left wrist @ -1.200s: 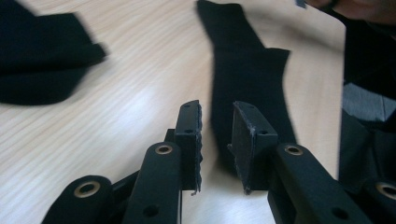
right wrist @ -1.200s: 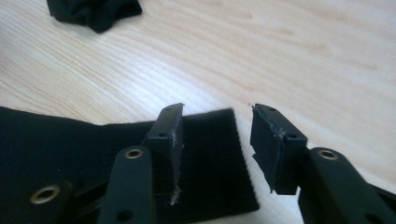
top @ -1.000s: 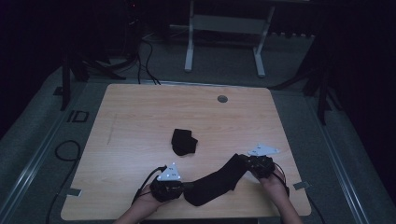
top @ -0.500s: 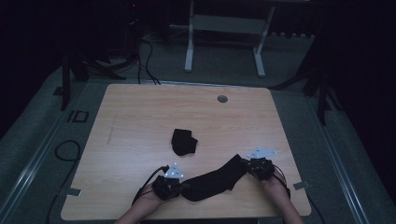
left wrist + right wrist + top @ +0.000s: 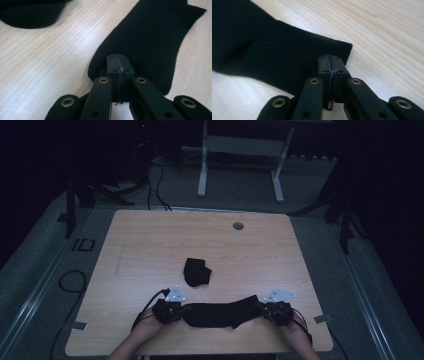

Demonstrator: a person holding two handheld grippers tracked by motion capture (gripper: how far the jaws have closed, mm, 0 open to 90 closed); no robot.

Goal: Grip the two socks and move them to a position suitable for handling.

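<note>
Your L gripper [image 5: 169, 310] & R gripper [image 5: 276, 311] each pinch an end of a flat black knit sock [image 5: 220, 314], stretched along the pale woodgrain table [image 5: 150, 240] edge; crumpled second sock [image 5: 196, 271] lies behind.

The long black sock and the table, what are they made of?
The long black sock looks like soft matte knit fabric: fine ribs run along its cuff. The table looks like pale wood or wood-look laminate, smooth with printed-looking grain streaks; which one, I cannot tell.
</note>
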